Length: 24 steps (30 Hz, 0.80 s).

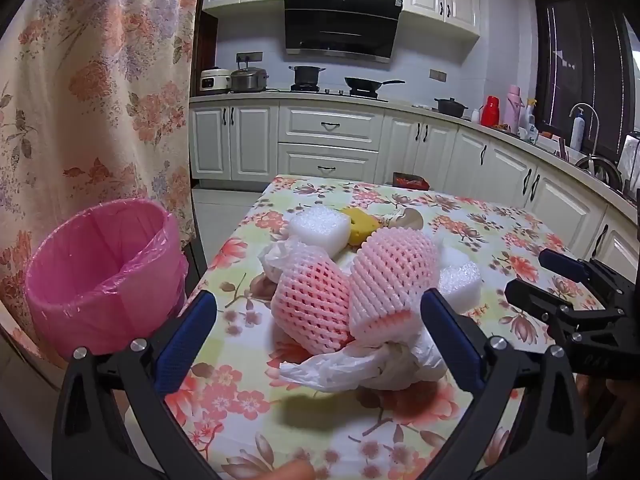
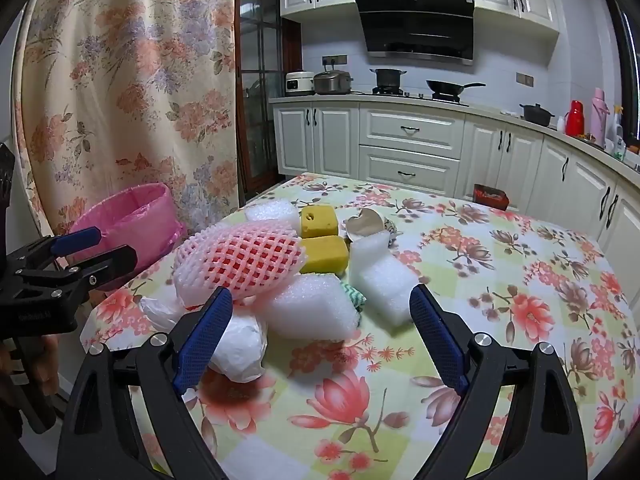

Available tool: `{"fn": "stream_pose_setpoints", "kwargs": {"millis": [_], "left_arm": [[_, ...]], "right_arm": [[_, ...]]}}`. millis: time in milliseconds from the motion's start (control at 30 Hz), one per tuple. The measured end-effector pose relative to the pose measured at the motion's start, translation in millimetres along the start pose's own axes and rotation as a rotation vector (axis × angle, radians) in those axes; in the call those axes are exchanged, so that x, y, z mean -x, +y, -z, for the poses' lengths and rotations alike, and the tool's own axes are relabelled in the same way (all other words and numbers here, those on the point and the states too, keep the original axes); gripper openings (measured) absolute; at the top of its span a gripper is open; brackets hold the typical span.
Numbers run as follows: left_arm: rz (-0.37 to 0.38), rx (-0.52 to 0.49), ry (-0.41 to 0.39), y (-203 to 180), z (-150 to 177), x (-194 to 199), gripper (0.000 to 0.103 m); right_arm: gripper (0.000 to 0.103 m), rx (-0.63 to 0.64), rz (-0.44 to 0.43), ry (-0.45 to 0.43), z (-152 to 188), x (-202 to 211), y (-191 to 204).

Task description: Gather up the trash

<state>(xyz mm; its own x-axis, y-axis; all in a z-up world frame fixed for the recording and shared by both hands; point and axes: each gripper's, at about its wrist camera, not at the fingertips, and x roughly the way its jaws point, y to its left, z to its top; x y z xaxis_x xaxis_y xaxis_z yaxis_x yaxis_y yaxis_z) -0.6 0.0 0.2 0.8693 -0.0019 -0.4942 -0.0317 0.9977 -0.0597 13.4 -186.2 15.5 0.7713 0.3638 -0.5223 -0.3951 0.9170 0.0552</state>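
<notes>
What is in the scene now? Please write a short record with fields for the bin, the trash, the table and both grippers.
bin: pink-lined bin beside the table's left edge, nothing visible inside
trash: pile of pink foam nets, white foam blocks, yellow sponges, crumpled white plastic bag
table: floral tablecloth, pile near the bin side
left gripper: open, holding nothing, aimed at the foam nets
right gripper: open, holding nothing, aimed at a white foam block
progress: no trash seen in the bin yet
</notes>
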Motion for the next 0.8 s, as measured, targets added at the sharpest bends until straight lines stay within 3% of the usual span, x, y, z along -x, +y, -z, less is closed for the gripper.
{"fn": "stream_pose_setpoints", "kwargs": {"millis": [800], "left_arm": [[-0.008, 0.004, 0.008, 1.4, -1.5, 0.5, 0.099]], "right_arm": [[0.085, 0.010, 0.006, 0.005, -2.6, -3.0, 1.8]]}}
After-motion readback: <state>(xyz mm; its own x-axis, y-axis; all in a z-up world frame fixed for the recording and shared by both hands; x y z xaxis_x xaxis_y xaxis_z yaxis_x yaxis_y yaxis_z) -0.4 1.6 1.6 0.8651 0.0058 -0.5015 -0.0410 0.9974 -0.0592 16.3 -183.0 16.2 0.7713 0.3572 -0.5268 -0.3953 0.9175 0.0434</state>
